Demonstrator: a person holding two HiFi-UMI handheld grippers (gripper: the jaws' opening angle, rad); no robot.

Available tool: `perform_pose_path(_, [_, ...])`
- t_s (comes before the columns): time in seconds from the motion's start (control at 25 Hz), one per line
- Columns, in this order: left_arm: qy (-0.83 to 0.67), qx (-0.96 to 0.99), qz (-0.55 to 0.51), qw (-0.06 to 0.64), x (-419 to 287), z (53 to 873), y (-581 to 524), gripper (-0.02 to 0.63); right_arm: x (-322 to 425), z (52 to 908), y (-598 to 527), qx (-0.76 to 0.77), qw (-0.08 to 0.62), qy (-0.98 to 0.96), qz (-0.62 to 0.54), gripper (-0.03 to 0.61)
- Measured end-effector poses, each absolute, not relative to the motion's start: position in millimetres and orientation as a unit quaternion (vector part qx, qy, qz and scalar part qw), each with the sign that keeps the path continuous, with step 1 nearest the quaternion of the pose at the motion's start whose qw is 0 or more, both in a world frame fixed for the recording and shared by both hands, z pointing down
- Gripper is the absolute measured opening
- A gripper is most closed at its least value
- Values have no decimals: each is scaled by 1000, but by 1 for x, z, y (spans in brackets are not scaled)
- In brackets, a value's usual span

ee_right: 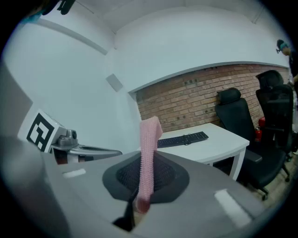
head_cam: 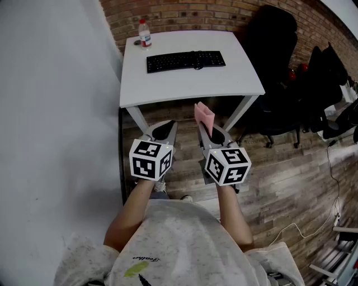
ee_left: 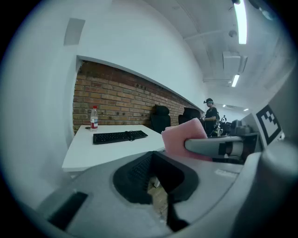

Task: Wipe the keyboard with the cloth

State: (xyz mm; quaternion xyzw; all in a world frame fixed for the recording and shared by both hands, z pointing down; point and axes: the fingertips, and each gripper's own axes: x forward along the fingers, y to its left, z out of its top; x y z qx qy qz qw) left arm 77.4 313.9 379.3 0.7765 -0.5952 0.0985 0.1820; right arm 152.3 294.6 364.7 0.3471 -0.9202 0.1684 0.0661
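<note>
A black keyboard [head_cam: 185, 60] lies across the white table [head_cam: 168, 86] ahead of me; it also shows in the left gripper view as the keyboard [ee_left: 119, 136] and in the right gripper view as the keyboard [ee_right: 182, 139]. My right gripper [head_cam: 208, 129] is shut on a folded pink cloth [head_cam: 204, 117], which stands upright between its jaws as the cloth [ee_right: 148, 158]. My left gripper [head_cam: 164, 131] is shut with nothing in it. Both grippers hang side by side short of the table's near edge, over the floor. The pink cloth [ee_left: 182, 138] appears to the right in the left gripper view.
A plastic water bottle [head_cam: 145, 34] stands at the table's far left corner. Black office chairs [head_cam: 277, 67] crowd the right side of the table. A white wall [head_cam: 50, 111] runs along the left and a brick wall [head_cam: 184, 12] behind. The floor [head_cam: 291, 184] is wood plank.
</note>
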Motion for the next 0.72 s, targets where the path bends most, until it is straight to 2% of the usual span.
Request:
perform_pose_path(0.36, [-588,779,108,190,80,388,297,-6,154,381,280,347,68,-915,191,23])
perform_pose_path(0.72, [-578,784,99,203,52,404,221,-6,123,401,217,345,100,-913,194,23])
